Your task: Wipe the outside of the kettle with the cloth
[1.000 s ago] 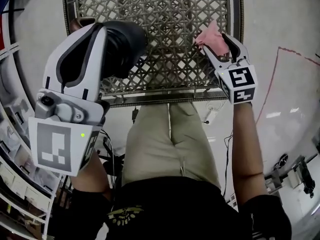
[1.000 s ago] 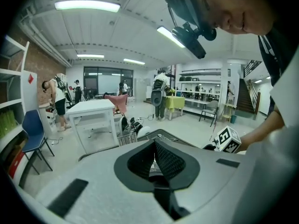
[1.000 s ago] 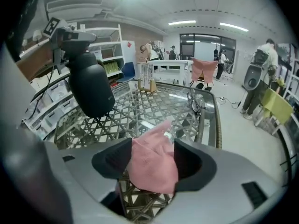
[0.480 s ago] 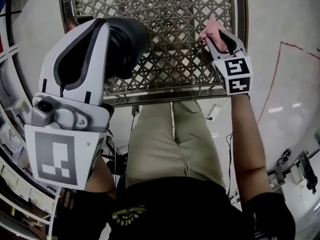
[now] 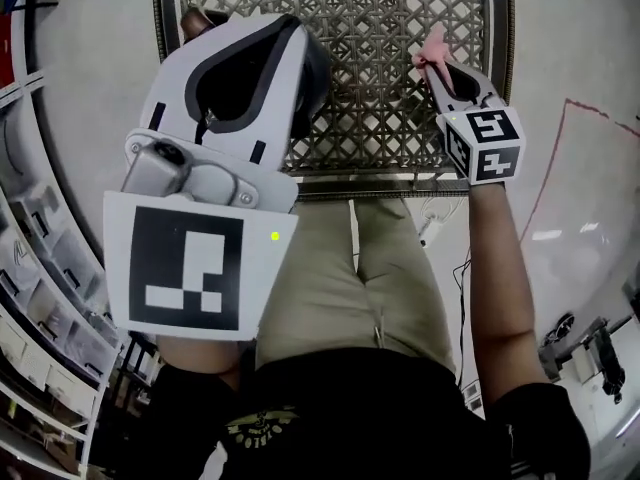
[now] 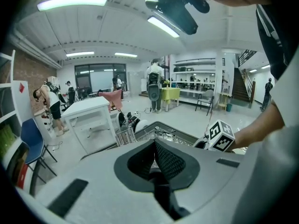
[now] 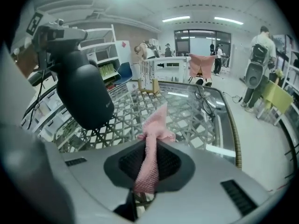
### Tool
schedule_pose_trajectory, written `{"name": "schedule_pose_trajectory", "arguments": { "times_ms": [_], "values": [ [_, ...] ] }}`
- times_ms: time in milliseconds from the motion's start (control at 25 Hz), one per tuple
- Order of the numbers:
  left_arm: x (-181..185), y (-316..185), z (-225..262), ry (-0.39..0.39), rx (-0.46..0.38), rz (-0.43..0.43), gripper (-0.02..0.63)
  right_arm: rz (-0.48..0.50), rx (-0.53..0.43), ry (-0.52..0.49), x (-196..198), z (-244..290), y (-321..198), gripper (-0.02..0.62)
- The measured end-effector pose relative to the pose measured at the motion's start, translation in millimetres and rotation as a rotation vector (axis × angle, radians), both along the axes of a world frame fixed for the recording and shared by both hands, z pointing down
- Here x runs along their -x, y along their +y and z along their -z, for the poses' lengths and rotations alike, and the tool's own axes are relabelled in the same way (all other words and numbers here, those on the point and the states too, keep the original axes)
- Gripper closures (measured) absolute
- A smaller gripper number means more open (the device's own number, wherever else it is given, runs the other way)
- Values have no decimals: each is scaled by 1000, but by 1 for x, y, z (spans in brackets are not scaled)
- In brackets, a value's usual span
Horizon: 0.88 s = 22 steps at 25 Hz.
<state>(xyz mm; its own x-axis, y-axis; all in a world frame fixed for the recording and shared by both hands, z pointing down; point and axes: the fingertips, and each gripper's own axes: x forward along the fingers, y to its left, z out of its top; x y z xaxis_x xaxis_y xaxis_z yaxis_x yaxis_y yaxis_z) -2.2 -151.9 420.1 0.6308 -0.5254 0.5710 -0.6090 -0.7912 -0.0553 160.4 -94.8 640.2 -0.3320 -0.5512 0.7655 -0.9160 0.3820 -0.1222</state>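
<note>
My right gripper (image 5: 440, 63) reaches over the right side of the lattice-topped table (image 5: 380, 28). Its jaws have just been closing and now pinch a pink cloth (image 5: 433, 48), which sticks up past the fingertips. In the right gripper view the cloth (image 7: 156, 125) runs up between the two black pads of that gripper (image 7: 148, 146). My left gripper (image 5: 270, 43) fills the left of the head view, held high over the table's left part, its black jaws shut with nothing in them (image 6: 154, 143). A brown object (image 5: 195, 18) peeks from behind it; I cannot tell if it is the kettle.
The table's metal rim (image 7: 236, 139) curves along the right. Shelving (image 5: 40, 298) stands at the left, and a red line (image 5: 560, 148) marks the floor at the right. Far off stand a white table (image 6: 88, 111), chairs and several people.
The right gripper's jaws have shut on the pink cloth, which now stands up narrow at the tips. The left gripper has shifted right and nearer the head camera.
</note>
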Motion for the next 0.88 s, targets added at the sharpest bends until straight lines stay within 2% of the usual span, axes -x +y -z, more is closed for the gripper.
{"name": "schedule_pose_trajectory", "arguments": {
  "times_ms": [120, 280, 440, 640, 880],
  "values": [
    [8, -3, -2, -2, -8, 17, 600, 11, -49, -61, 27, 21, -18, 551],
    [7, 0, -9, -61, -12, 24, 600, 54, -113, -133, 60, 53, -37, 551],
    [6, -3, -11, -46, -5, 37, 600, 141, -141, -191, 102, 74, -53, 551],
    [6, -5, -13, -41, 8, 36, 600, 283, -164, -182, 142, 96, -71, 551],
    [4, -5, -11, -31, 32, 36, 600, 439, -128, -123, 161, 107, -73, 551]
  ]
}}
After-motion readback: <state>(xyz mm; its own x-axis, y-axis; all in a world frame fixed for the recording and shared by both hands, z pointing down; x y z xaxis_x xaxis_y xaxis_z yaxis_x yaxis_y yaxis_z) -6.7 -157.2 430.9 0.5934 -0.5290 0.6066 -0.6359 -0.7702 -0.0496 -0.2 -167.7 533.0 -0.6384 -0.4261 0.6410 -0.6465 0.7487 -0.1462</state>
